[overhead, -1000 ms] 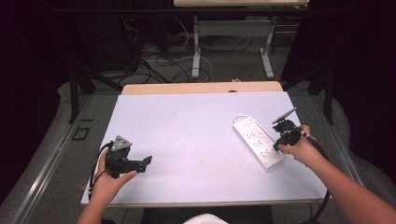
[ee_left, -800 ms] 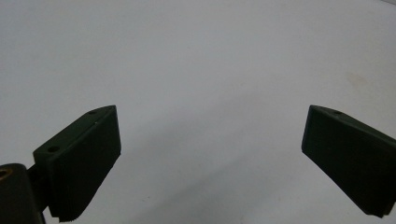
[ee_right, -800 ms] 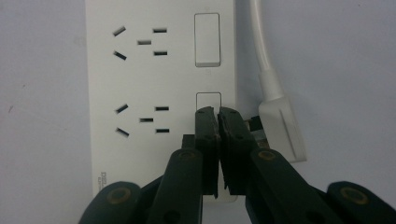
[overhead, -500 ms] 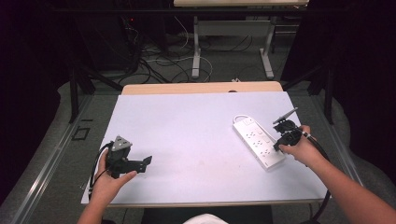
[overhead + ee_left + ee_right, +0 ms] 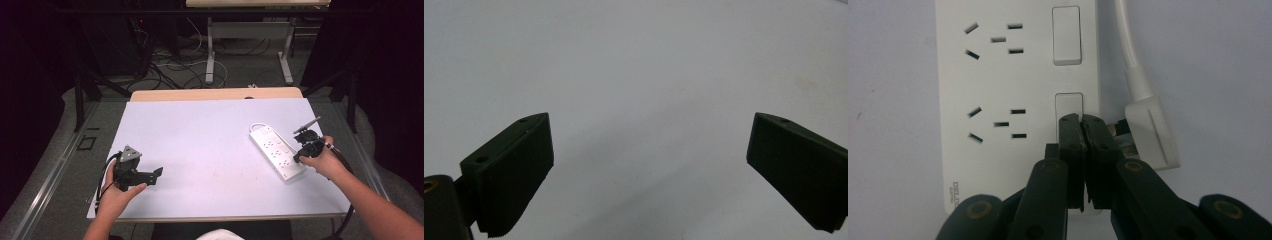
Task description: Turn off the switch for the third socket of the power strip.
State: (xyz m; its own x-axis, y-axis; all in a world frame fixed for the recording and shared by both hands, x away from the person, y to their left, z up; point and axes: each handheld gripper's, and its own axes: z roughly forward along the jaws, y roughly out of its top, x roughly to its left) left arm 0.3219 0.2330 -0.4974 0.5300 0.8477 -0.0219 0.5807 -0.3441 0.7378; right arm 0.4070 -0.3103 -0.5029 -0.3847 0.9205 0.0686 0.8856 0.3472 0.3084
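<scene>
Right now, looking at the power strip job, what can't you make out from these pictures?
- Right gripper view: the shut right hand-held gripper covers the lower part of a rocker switch on the power strip; whether it touches is unclear.
- Same view: the brand print is too small to read.
- High view: the plug sits behind that gripper.

The high view is lit from above: the pale desk (image 5: 215,150) is bright and evenly exposed, while the floor and room around it fall into deep shadow, nearly black at both sides. That view is soft and slightly grainy. Ahead of the left gripper (image 5: 649,170) the desk surface looks flat grey with a faint shadow below its jaws, which are blurred. Beyond the right gripper (image 5: 1082,125), the white power strip (image 5: 998,100) is sharp, without glare.
</scene>
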